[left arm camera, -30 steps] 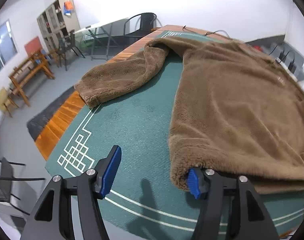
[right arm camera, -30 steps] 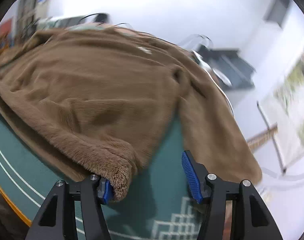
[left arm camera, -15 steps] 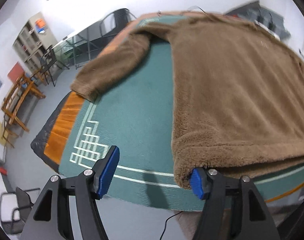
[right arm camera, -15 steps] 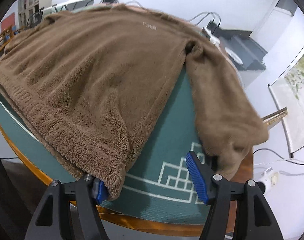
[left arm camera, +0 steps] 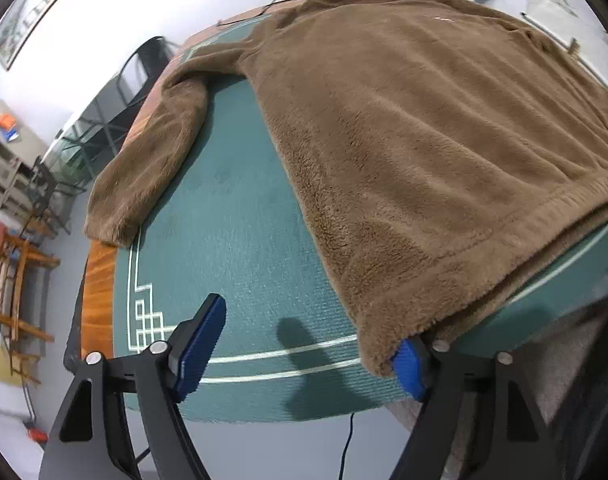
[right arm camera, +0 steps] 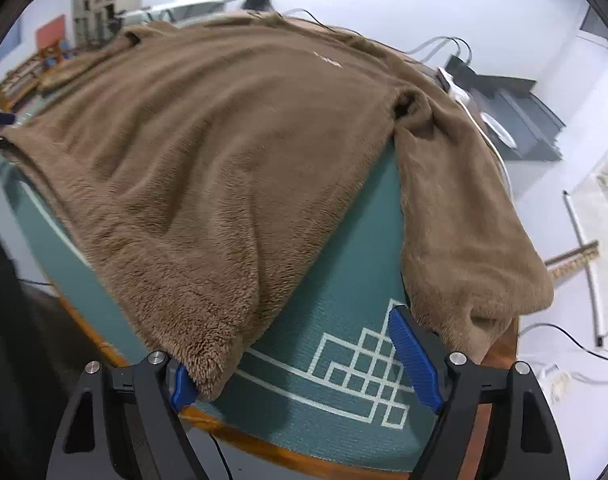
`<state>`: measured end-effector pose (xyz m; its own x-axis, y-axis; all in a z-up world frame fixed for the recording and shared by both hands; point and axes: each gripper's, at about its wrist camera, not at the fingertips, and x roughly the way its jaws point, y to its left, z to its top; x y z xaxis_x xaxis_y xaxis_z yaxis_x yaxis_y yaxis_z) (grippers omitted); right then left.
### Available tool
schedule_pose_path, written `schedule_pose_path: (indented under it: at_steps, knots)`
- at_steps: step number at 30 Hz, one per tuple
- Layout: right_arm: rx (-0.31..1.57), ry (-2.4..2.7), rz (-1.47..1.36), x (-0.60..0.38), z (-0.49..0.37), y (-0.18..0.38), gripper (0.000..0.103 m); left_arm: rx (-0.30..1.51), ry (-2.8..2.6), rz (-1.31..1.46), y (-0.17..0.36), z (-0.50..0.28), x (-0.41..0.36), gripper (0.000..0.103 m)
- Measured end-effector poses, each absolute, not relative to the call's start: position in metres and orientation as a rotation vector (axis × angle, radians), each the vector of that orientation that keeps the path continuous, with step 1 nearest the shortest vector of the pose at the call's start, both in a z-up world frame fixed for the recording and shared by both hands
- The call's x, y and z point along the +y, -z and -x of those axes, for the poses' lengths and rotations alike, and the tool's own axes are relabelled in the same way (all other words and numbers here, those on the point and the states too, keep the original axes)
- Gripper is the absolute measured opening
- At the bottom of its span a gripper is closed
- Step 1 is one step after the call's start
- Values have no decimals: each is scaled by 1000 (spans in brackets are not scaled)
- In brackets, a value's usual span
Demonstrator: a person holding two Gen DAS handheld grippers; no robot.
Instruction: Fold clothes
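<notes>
1. A brown fleece sweater [left arm camera: 424, 128] is spread flat on the green-matted counter [left arm camera: 232, 240], filling the frame's upper right.
2. The left gripper [left arm camera: 304, 354] jaws are opening, the hem corner touching one pad.
3. The right gripper [right arm camera: 304, 354] jaws are opening likewise.

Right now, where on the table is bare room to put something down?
Two green wedges of mat are bare: one between the sweater's body and its left sleeve, one between the body and the right sleeve. Everywhere else the sweater covers the mat.

The brown fleece sweater [left arm camera: 424, 140] covers part of one blue pad [left arm camera: 409, 366] of the left tongs.
</notes>
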<state>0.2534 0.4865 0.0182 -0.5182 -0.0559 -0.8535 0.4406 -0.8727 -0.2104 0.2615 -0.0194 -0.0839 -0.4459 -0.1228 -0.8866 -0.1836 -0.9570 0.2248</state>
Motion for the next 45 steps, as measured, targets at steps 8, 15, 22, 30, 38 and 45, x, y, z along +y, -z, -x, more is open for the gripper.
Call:
schedule_pose_path:
  at_steps: [8, 15, 22, 30, 38, 45]
  knots:
    - [468, 2321, -1372, 491, -257, -24, 84, 556, -2497, 1659, 82, -262, -12, 81]
    - [390, 2198, -1312, 480, -249, -35, 84, 660, -2422, 1628, 81, -256, 5, 82]
    - [301, 2143, -1398, 504, -242, -34, 84, 630, -2395, 1678, 79, -257, -5, 82]
    - [89, 2236, -1293, 465, -200, -69, 84, 150, -2604, 1466, 11, -212, -8, 82]
    - [487, 2086, -1426, 389, -193, -4, 84, 58, -2608, 1494, 49, -175, 35, 82]
    - [413, 2122, -1448, 430, -208, 3, 86, 266, -2531, 1638, 100, -204, 53, 82]
